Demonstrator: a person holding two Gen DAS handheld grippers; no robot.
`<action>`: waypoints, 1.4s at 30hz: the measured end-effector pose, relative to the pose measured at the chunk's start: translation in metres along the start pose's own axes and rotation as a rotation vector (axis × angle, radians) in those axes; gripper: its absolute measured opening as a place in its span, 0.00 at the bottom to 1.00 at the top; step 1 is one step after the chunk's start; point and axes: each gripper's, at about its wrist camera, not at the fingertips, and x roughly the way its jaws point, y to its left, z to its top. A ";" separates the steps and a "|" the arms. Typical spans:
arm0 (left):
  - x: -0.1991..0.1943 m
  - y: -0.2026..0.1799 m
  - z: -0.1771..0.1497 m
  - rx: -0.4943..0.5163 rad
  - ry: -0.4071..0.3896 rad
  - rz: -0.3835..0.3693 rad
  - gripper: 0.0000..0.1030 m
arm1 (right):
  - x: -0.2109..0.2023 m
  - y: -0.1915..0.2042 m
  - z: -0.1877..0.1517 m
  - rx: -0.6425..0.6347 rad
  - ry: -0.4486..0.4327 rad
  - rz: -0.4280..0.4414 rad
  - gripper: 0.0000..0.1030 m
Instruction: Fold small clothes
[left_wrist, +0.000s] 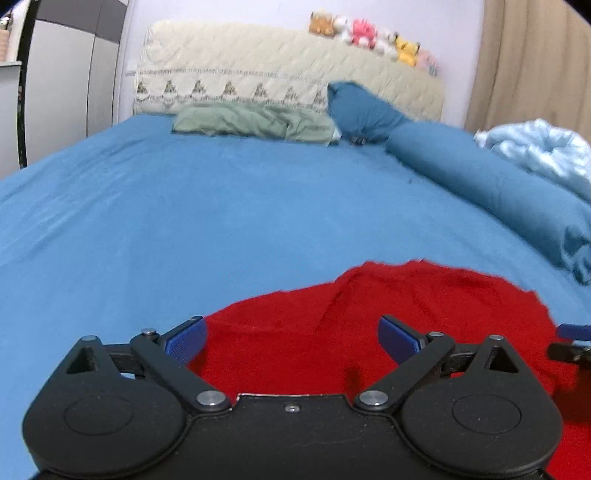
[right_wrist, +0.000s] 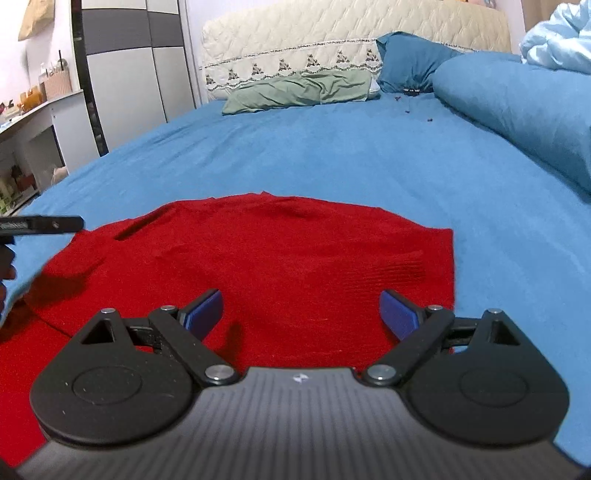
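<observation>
A red knit garment (right_wrist: 280, 258) lies spread on the blue bed sheet (right_wrist: 314, 155), with a ribbed cuff folded onto it at the right (right_wrist: 402, 267). It also shows in the left wrist view (left_wrist: 388, 314). My left gripper (left_wrist: 291, 338) is open and empty, over the garment's left part. My right gripper (right_wrist: 301, 314) is open and empty, over the garment's near edge. The right gripper's tip shows at the right edge of the left wrist view (left_wrist: 570, 343); the left gripper shows at the left edge of the right wrist view (right_wrist: 40, 225).
A green pillow (right_wrist: 299, 90), a dark blue pillow (right_wrist: 410, 62) and a rolled blue duvet (right_wrist: 517, 107) lie toward the cream headboard (right_wrist: 332, 33). A pale blue blanket (left_wrist: 543, 151) is heaped at the right. Plush toys (left_wrist: 369, 35) sit on the headboard. A wardrobe (right_wrist: 125, 74) and shelf stand left.
</observation>
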 end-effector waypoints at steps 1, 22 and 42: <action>0.009 0.005 -0.002 -0.016 0.025 0.008 0.98 | 0.003 0.000 0.000 0.003 0.006 -0.002 1.00; -0.138 -0.036 0.007 0.032 0.018 0.222 1.00 | -0.113 -0.010 0.028 0.013 -0.020 -0.015 1.00; -0.302 -0.087 -0.137 -0.129 0.273 0.177 0.99 | -0.333 -0.010 -0.091 0.047 0.236 -0.041 1.00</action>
